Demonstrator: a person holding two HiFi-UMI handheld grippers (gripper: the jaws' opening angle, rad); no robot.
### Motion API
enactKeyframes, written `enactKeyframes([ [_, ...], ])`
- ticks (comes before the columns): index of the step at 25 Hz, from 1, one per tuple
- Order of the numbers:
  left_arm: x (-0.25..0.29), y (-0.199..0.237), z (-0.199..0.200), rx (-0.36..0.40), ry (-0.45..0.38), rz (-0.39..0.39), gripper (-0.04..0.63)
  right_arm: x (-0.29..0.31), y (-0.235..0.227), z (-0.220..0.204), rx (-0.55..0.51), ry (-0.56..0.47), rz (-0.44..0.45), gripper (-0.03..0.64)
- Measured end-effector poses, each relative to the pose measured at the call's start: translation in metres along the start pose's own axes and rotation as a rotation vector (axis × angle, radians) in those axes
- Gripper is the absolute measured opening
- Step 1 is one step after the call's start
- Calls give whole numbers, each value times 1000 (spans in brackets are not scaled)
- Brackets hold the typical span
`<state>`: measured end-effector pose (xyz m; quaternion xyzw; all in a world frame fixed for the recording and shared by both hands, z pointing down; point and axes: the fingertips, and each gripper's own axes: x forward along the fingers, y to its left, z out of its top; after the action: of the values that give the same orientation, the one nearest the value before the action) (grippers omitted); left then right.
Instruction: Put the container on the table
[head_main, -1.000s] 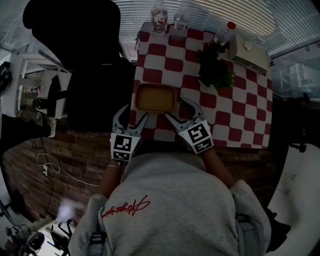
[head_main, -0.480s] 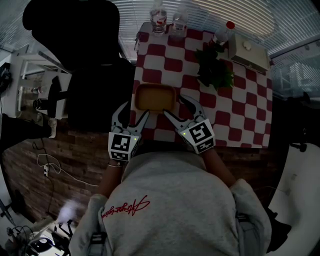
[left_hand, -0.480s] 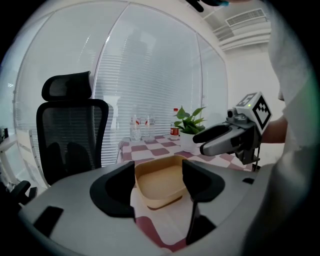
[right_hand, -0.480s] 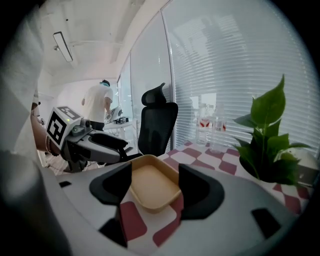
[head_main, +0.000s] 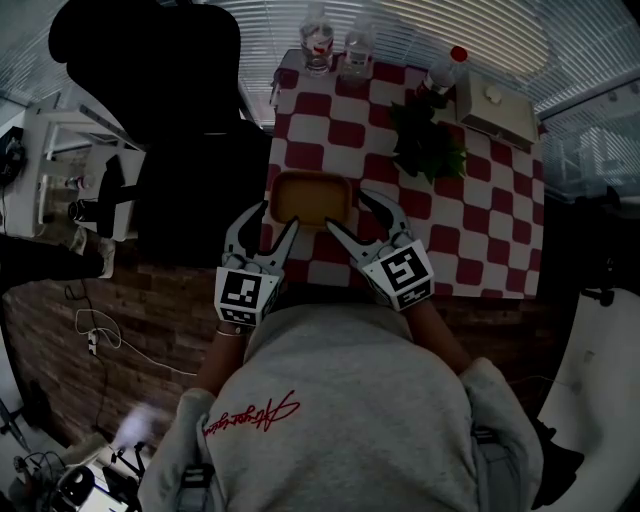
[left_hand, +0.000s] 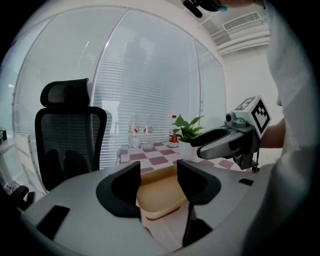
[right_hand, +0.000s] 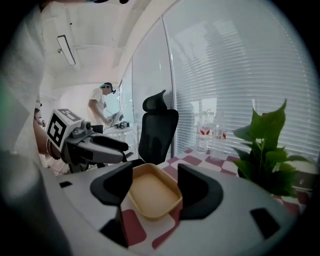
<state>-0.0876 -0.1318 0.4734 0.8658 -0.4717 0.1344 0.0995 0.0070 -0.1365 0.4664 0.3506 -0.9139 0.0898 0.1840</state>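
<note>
Item under inspection: container (head_main: 311, 197), tan, shallow, rectangular, empty. It sits flat on the table (head_main: 500, 230), which carries a red-and-white checked cloth. It lies hard by the table's left edge, in the near half, a short way in from the near edge, long side parallel to that edge.

Left gripper (head_main: 279, 215): held over the near-left part of the table, pointing at the container's near-left corner. Its own view shows the jaws apart; they have just been closing part-way. The container's near corner shows through the gap, lying on the cloth below, and neither pad presses on it. Released, holding nothing.

Right gripper (head_main: 346, 212): held over the near edge, pointing at the container's near-right corner. Its own view shows the jaws spread, with the container seen through the gap, resting on the cloth and not touched by either pad. Released, holding nothing.

Other items: potted plant (head_main: 430, 142) right of centre, towards the far edge, well apart from the container. Two clear bottles (head_main: 318, 40) at the far-left corner. A red-capped bottle (head_main: 446, 70) at the far edge, just beside a white box (head_main: 498, 108) at the far-right corner. A black office chair (head_main: 150, 100) stands off the table's left edge.
</note>
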Motion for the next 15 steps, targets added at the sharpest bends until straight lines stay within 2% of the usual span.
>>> enactKeyframes([
  [3,-2,1,7,-3,-17,7,233,-2,-1,6,-5,-18,-10,245],
  [10,-2,4,20,8,-42,25,213,-3,-3,15,-7,-39,-22,194],
  [15,-4,2,26,22,-64,31,155,-5,-3,22,-12,-56,-21,147],
])
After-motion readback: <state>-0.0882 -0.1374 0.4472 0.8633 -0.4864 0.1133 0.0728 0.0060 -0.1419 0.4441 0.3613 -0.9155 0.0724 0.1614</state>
